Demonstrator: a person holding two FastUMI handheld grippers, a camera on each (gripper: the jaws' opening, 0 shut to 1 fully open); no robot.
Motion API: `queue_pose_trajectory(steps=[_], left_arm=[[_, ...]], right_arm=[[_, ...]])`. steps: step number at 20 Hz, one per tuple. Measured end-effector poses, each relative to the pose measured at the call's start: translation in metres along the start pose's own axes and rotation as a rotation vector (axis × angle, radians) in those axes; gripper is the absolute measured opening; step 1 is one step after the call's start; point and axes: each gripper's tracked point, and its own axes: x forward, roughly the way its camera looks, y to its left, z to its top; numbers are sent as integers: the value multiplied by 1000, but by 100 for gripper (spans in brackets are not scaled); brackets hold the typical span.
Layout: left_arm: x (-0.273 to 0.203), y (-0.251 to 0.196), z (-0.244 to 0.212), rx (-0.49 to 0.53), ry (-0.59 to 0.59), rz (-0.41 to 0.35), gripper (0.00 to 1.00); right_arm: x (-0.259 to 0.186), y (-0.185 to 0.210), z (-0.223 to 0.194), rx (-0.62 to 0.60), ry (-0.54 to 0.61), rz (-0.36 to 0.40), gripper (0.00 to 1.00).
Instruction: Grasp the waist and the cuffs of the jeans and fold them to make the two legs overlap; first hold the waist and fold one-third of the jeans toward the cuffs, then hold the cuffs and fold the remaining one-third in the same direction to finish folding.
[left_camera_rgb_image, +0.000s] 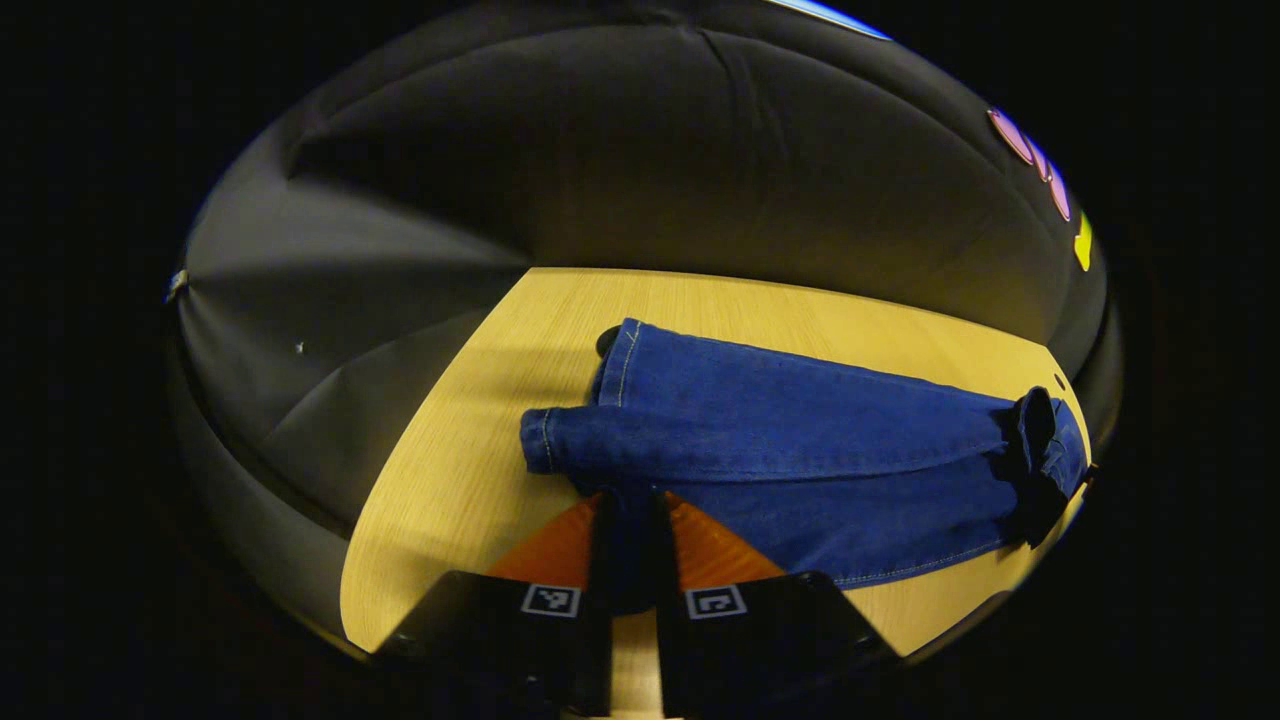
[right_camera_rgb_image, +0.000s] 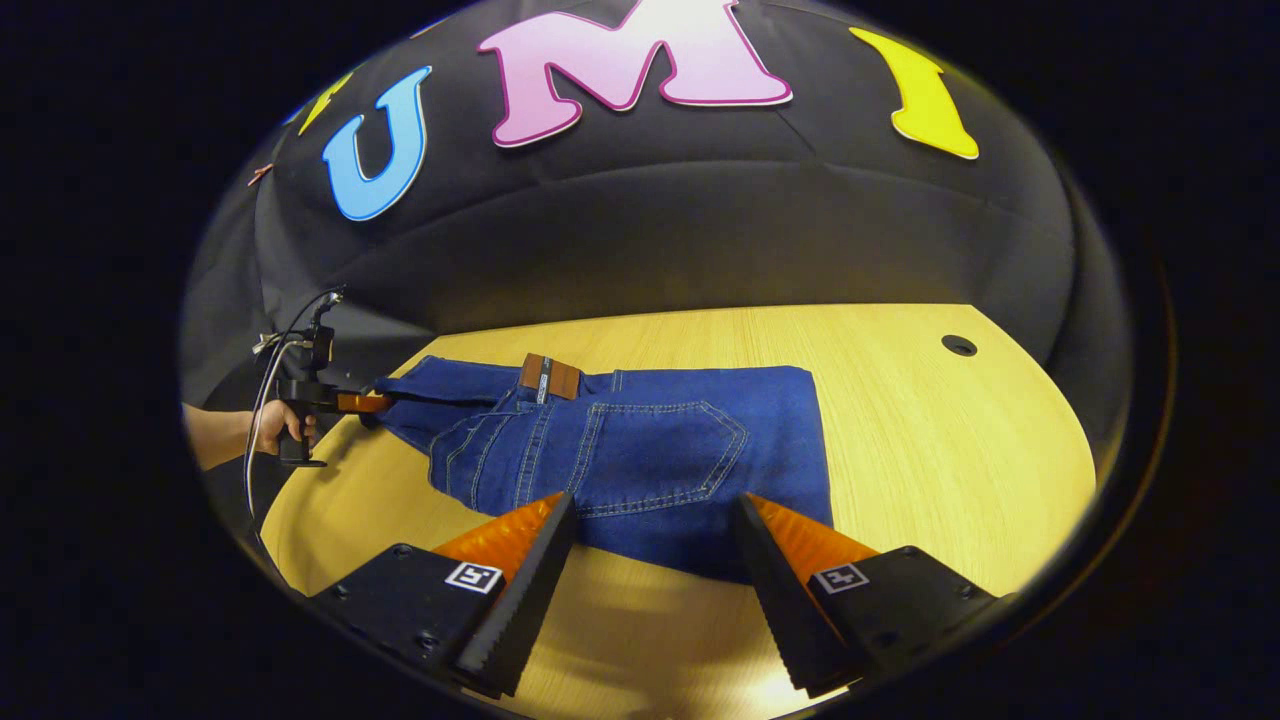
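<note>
Jeans (left_camera_rgb_image: 790, 450) of dark blue denim lie stretched out on a pale wooden table (left_camera_rgb_image: 450, 470), the two legs resting one over the other. In the left gripper view, the cuff ends point toward the camera's left, one hem sitting slightly behind and above the other, while the waist end lies bunched at the far right of the table.

The left gripper (left_camera_rgb_image: 632, 520) is clenched on the denim near the cuffs — a narrow fold of blue cloth runs down between its two fingers, which press on it from both sides.

In the right gripper view, the waist end of the jeans (right_camera_rgb_image: 640, 450) lies nearest the camera, back pocket facing up, with a brown patch (right_camera_rgb_image: 549, 377) at the waistband. The right gripper (right_camera_rgb_image: 655, 540) is spread wide, its fingers apart and pointing at the near edge of the denim, gripping nothing; whether the tips touch the cloth cannot be told.

Farther off at the left of this view, a hand (right_camera_rgb_image: 272, 428) holds the other gripper by its handle — its tip meets the jeans at the cuff end. A small round hole (right_camera_rgb_image: 958, 345) sits in the tabletop, well apart from the jeans.
</note>
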Motion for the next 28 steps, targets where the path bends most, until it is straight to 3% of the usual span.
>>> queue_pose_trajectory(steps=[3,9,14,15,16,19,28], left_arm=[[3,-3,2,-47,-43,-10,10],[-9,-4,20,-91,-114,4,6],[-71,-23,63,-69,-178,-17,6],[-86,-33,73,-59,-188,-22,2],[-98,-44,84,-49,-206,-28,6],[-149,-86,114,-11,-254,-60,6],[-247,-284,154,128,-305,-216,6]], right_arm=[[-2,-9,5,-7,-10,-16,97],[-19,-52,5,-9,-27,-91,97],[-42,-78,0,30,-13,-139,96],[-47,-80,3,31,-12,-141,97],[-53,-81,8,31,-15,-141,96],[-75,-92,25,50,-38,-151,98],[-154,-161,58,86,-99,-284,98]])
